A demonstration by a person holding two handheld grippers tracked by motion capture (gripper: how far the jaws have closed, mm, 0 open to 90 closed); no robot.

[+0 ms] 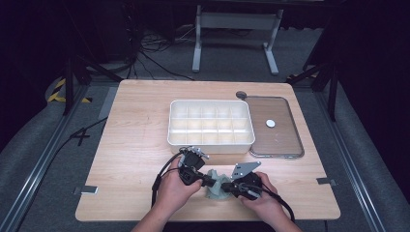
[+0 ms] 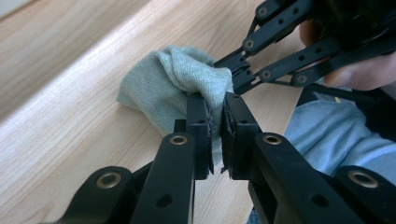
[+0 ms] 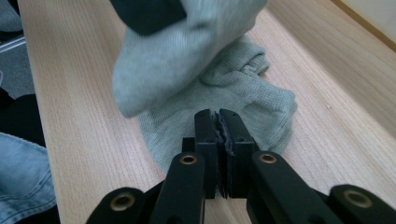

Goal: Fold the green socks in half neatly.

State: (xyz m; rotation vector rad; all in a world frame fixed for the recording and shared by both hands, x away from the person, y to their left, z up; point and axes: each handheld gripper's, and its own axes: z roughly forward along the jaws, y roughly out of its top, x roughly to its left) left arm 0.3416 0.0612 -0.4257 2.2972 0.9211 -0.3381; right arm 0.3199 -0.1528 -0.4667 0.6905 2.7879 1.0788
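High view, from left to right: one wooden table (image 1: pixel 135 145), one white divider box (image 1: pixel 211 126) with ten compartments in two rows of five, and one clear lid (image 1: pixel 275 126) lying flat just beside the box on its right, with one small white disc (image 1: pixel 270 123) on it. At the near edge two hands come in, each with one gripper. The left gripper (image 1: pixel 209 181) and the right gripper (image 1: pixel 228 186) point toward each other, with one pale green sock (image 1: pixel 216 183) bunched on the table between them.

Left gripper view gives what the overhead camera cannot: its jaws are nearly together, clamped on a fold of the sock (image 2: pixel 180 88), and the right gripper (image 2: pixel 233 74) reaches in from the upper right, its tips at the far side of the cloth. Blue denim shows at the lower right.

Right gripper view shows its own jaws pressed together on the sock's (image 3: pixel 224 88) near edge. One part of the cloth lies crumpled on the wood, and another is lifted above it, blurred.
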